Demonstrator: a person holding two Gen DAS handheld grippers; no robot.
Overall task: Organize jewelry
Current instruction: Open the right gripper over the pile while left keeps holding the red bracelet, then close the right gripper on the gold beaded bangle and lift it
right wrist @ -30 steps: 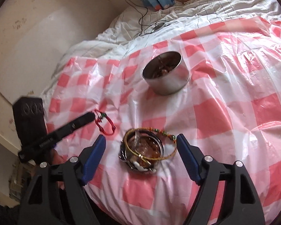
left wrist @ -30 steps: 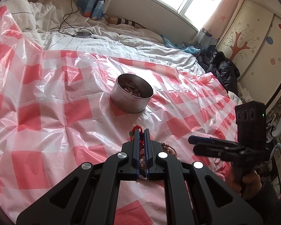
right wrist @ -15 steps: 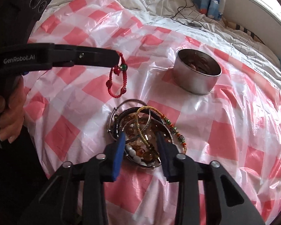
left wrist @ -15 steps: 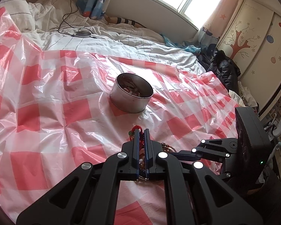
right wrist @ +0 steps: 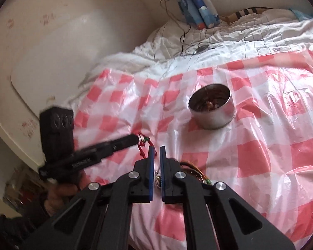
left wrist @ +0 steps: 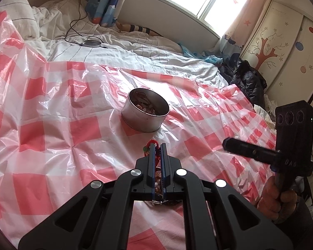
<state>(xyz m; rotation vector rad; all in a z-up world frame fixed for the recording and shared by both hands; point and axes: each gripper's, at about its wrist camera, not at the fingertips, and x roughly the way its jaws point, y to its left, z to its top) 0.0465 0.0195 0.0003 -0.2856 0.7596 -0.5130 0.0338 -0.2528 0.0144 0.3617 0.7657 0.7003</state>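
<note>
Left-wrist view, L to R: red-and-white checked plastic sheet covers the bed; round metal tin w/ jewelry inside sits upright on it near centre. Below the tin, left gripper has its fingers pressed narrow on a red beaded bracelet, whose loop pokes out at the tips; more beads show in the slit between the fingers, and part of the jewelry pile shows beneath the gripper body. At R edge, right gripper is seen side-on, held in a hand, well apart from the tin. Right-wrist view, L to R: left gripper reaches in from the left, tips clamped on the red bracelet, which hangs down just beside the right gripper's fingertips. Right gripper at centre has fingers nearly closed, a narrow gap between them, nothing gripped at the tips; the pile, bangles and a silver piece, lies under and behind it, mostly hidden. Tin stands to the upper R on the sheet, apart from both grippers. View is somewhat blurred.
</note>
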